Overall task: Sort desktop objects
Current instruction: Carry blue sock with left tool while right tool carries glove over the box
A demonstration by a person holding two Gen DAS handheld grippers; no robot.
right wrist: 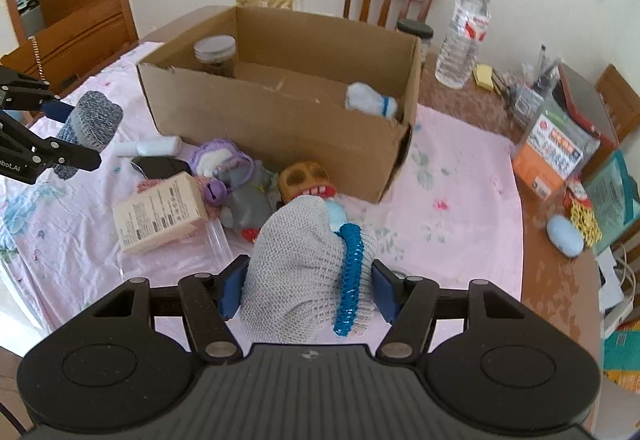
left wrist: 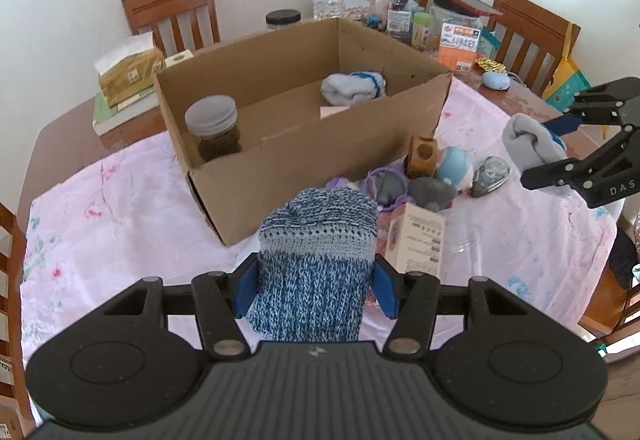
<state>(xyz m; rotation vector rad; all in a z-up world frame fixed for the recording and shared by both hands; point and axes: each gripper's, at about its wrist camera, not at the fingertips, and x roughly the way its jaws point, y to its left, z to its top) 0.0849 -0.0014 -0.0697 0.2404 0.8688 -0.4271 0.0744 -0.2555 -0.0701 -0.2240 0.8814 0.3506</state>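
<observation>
Now blue knit roll (left wrist: 316, 272) pinched between left tongs (left wrist: 316, 286); grey sock bundle (right wrist: 308, 272) between right tongs (right wrist: 308, 290).

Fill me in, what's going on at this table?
A person is sorting clutter into the cardboard box with two handheld tongs. The left tongs are clamped on a blue-and-white knit bundle, the right tongs on a grey knit bundle with a blue band; both are held above the pink tablecloth, short of the box. The box already holds a jar and a pale sock bundle. Toys and a small carton wait beside it.
</observation>
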